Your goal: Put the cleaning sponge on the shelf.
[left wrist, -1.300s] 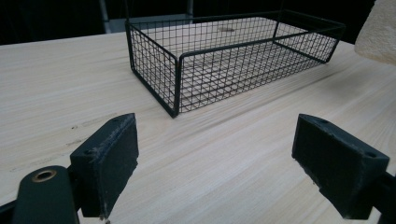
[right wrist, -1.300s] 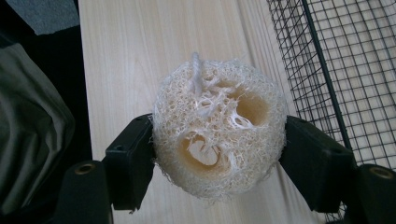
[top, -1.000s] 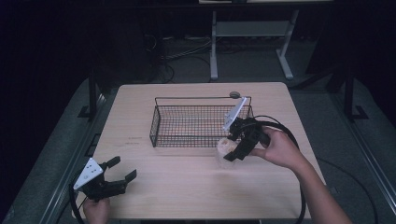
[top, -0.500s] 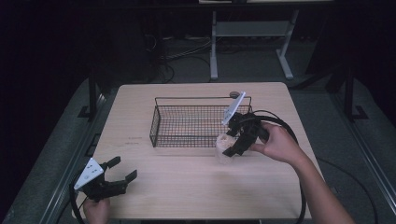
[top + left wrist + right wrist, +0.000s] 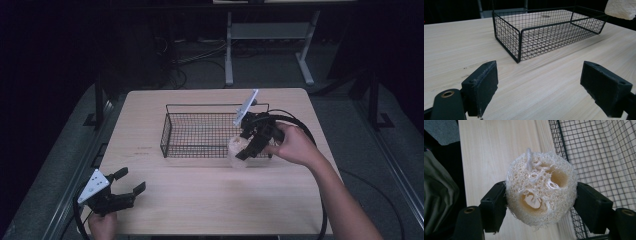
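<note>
A pale, fibrous loofah sponge [image 5: 541, 194] with holes through it is clamped between the two black pads of my right gripper [image 5: 541, 205]. In the high view that right gripper [image 5: 246, 148] holds the loofah sponge [image 5: 237, 146] at the front right corner of the black wire basket [image 5: 200, 150], above the table. The basket [image 5: 544, 35] looks empty in the left gripper view, and the sponge [image 5: 621, 8] pokes in at its top right corner. My left gripper [image 5: 129, 181] rests low at the table's front left corner, jaws wide apart with nothing between the pads [image 5: 482, 86].
The light wooden table [image 5: 210, 205] has bare room in front of the basket. A black cable [image 5: 300, 127] loops behind the right hand. Dark floor, a metal stand [image 5: 265, 30] and cables lie beyond the far edge.
The right gripper has drifted slightly toward the basket's front right corner with the sponge held. The left gripper has stayed where it was.
</note>
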Tool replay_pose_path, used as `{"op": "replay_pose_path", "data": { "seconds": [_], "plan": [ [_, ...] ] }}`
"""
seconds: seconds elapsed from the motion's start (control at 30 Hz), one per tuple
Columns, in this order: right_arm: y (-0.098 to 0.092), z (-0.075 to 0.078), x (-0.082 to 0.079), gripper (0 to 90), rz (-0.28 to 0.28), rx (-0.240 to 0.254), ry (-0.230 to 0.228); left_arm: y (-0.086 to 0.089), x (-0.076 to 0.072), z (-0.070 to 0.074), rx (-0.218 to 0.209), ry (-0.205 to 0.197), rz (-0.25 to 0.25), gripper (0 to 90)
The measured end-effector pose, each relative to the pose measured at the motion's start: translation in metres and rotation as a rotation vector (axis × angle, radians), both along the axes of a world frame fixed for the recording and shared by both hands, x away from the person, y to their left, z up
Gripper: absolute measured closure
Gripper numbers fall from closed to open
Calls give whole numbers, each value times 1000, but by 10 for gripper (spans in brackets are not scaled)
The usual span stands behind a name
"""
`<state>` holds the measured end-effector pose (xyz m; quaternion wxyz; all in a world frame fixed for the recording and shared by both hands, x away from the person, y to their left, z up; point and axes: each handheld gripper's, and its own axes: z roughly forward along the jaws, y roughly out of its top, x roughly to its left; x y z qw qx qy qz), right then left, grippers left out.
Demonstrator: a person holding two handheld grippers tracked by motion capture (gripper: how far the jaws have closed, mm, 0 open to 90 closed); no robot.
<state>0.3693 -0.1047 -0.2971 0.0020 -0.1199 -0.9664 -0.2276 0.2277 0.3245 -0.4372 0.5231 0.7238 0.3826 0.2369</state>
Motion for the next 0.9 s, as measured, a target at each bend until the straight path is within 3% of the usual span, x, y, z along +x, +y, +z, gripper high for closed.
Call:
{"op": "replay_pose_path", "data": {
  "seconds": [0.9],
  "plan": [
    [13, 11, 33, 291, -24, -10, -2, 0, -1, 0, -12, -4, 0, 139]
  ]
}}
